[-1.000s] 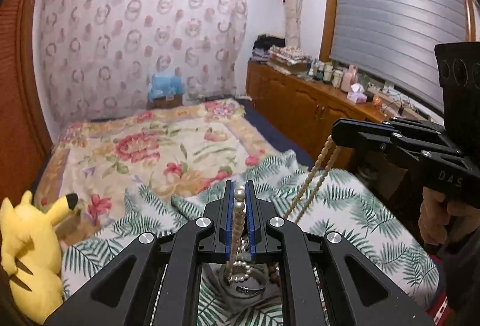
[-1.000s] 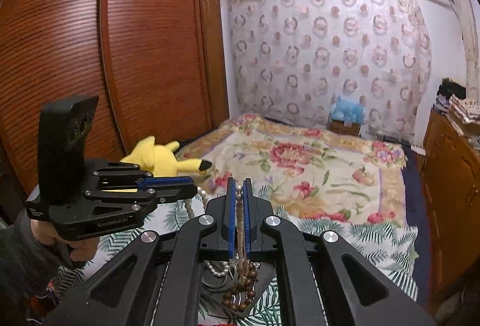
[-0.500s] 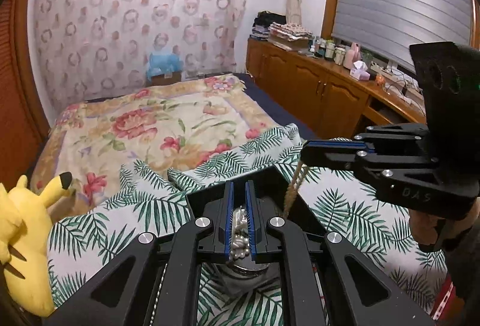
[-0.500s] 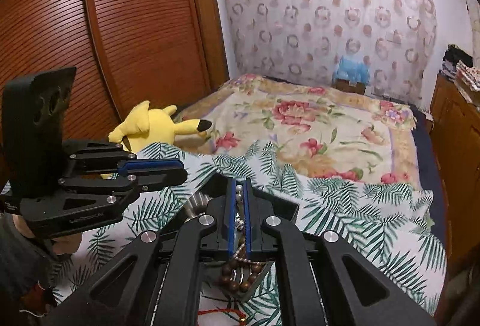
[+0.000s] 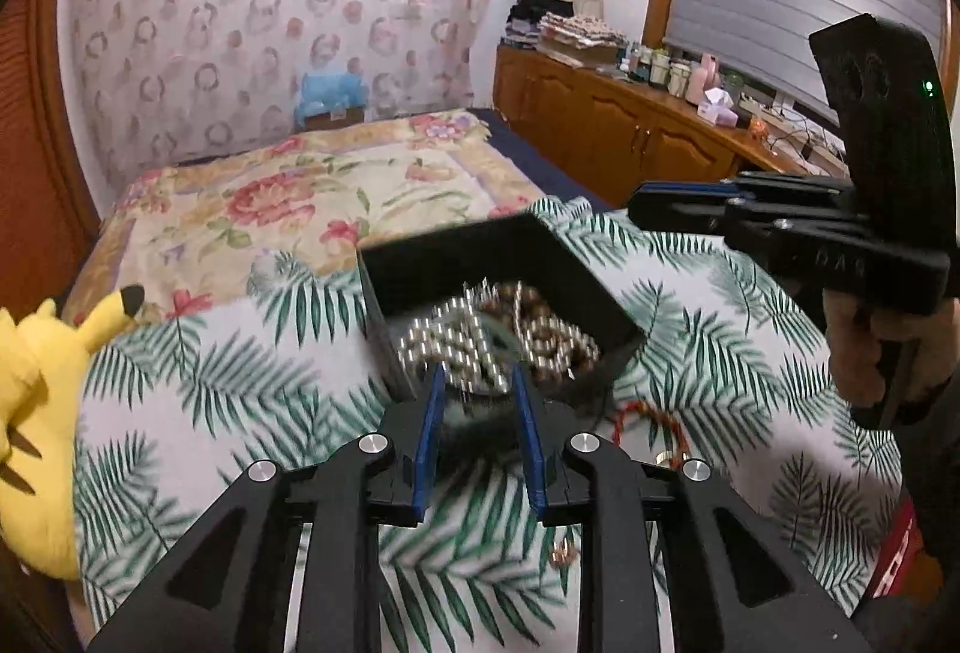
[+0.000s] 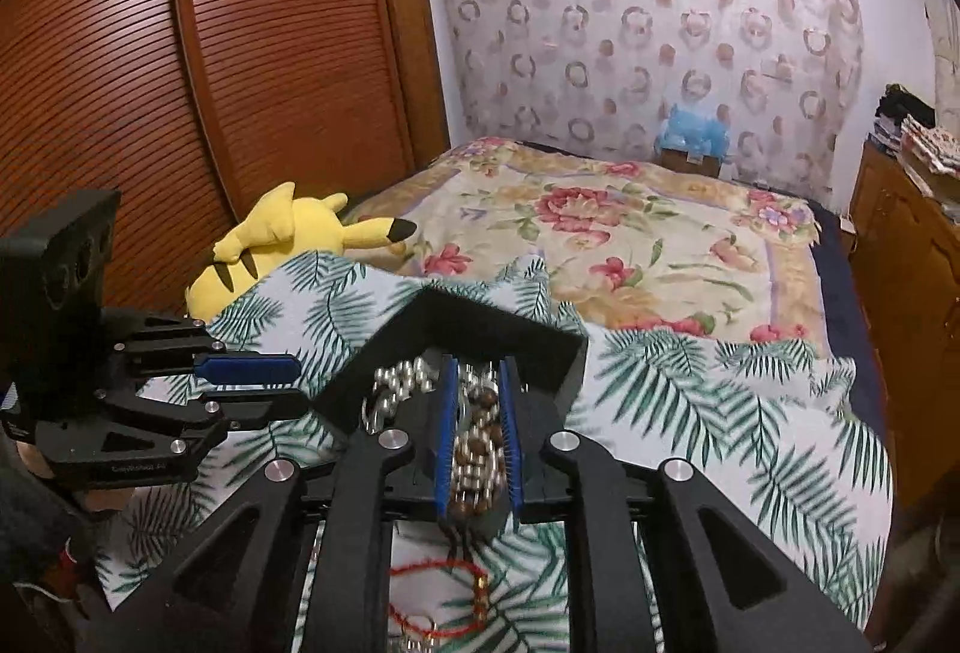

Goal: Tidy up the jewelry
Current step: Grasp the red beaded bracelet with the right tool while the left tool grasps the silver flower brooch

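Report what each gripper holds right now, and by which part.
Nothing is gripped. Both the left gripper and right gripper are opening, their bead strands lying loose in the black box.

Each tool (image 5: 480, 401) is matte black with blue pads and silver screws. The right tool (image 5: 780, 227) carries a green light; dark sleeves cover both wrists.

Black box (image 5: 504, 257) sits mid-frame on the leaf-print cloth (image 5: 210, 383), its walls fencing the bead pile on all sides; entry only from above. Left gripper (image 5: 478, 386) at its near rim, jaws opening; right gripper (image 5: 654, 209) overhangs its right corner. Red cord bracelet (image 5: 648, 422) lies lower right. Yellow plush (image 5: 30, 413) blocks the left edge. Cloth at left-centre is free.
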A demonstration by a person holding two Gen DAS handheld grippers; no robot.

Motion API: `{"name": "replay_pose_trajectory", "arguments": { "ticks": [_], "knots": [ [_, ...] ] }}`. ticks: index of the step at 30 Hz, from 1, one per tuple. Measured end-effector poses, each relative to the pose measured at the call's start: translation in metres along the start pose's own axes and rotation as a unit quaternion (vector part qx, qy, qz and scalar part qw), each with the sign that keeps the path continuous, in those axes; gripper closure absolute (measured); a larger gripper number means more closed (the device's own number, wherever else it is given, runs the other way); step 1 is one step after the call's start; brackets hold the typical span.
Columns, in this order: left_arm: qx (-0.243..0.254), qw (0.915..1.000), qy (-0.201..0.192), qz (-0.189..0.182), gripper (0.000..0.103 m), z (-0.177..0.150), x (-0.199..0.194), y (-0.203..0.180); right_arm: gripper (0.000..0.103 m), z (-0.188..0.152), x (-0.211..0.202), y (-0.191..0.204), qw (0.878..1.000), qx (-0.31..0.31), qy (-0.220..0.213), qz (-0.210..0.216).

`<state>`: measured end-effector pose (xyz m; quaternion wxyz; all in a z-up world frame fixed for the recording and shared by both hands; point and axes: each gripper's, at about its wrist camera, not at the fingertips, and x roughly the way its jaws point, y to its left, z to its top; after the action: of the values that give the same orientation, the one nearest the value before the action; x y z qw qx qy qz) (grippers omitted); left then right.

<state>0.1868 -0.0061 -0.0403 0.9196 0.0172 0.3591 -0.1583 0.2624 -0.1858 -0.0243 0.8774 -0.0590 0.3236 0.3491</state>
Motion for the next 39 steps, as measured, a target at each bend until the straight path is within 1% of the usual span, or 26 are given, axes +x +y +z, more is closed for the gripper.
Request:
{"name": "replay_pose_trajectory", "arguments": {
  "ticks": [3,5,7,14,21,23,24,26,28,31,36,37,39],
  "knots": [
    [-0.003,1.0000,0.008,-0.002,0.081,-0.009,-0.001,-0.002,0.088,-0.017,-0.005,0.000,1.000,0.001,0.011,-0.005],
    [-0.002,0.9999,0.014,-0.004,0.075,-0.017,-0.001,-0.003,0.088,-0.032,-0.005,0.001,1.000,0.001,0.025,-0.007],
    [-0.001,0.9998,0.020,-0.005,0.073,-0.023,0.001,-0.004,0.088,-0.046,-0.003,0.002,0.999,0.001,0.039,-0.011],
    [0.000,0.9986,0.051,-0.016,0.072,-0.041,0.012,-0.007,0.088,-0.090,0.015,0.004,0.995,-0.004,0.093,-0.019],
    [0.008,0.9969,0.075,-0.022,0.070,-0.055,0.018,-0.012,0.088,-0.102,0.027,0.009,0.993,-0.014,0.115,-0.022],
    [0.011,0.9966,0.077,-0.026,0.062,-0.058,0.018,-0.016,0.088,-0.103,0.032,0.013,0.991,-0.029,0.122,-0.035],
    [0.012,0.9966,0.076,-0.028,0.062,-0.059,0.018,-0.018,0.088,-0.103,0.036,0.015,0.991,-0.034,0.126,-0.041],
    [0.013,0.9964,0.078,-0.032,0.061,-0.060,0.018,-0.022,0.088,-0.104,0.037,0.016,0.990,-0.039,0.124,-0.046],
    [0.013,0.9962,0.079,-0.034,0.062,-0.061,0.019,-0.025,0.095,-0.104,0.038,0.016,0.991,-0.037,0.124,-0.047],
    [0.021,0.9957,0.082,-0.037,0.061,-0.063,0.023,-0.032,0.095,-0.104,0.034,0.014,0.991,-0.033,0.117,-0.050],
    [0.037,0.9952,0.088,-0.025,0.063,-0.067,0.032,-0.040,0.095,-0.098,0.015,0.011,0.995,-0.015,0.088,-0.049],
    [0.039,0.9955,0.085,-0.020,0.066,-0.067,0.032,-0.041,0.095,-0.097,0.012,0.010,0.995,-0.012,0.083,-0.050],
    [0.042,0.9956,0.083,-0.013,0.077,-0.068,0.032,-0.042,0.095,-0.093,0.005,0.011,0.996,-0.010,0.073,-0.052]
  ]
}}
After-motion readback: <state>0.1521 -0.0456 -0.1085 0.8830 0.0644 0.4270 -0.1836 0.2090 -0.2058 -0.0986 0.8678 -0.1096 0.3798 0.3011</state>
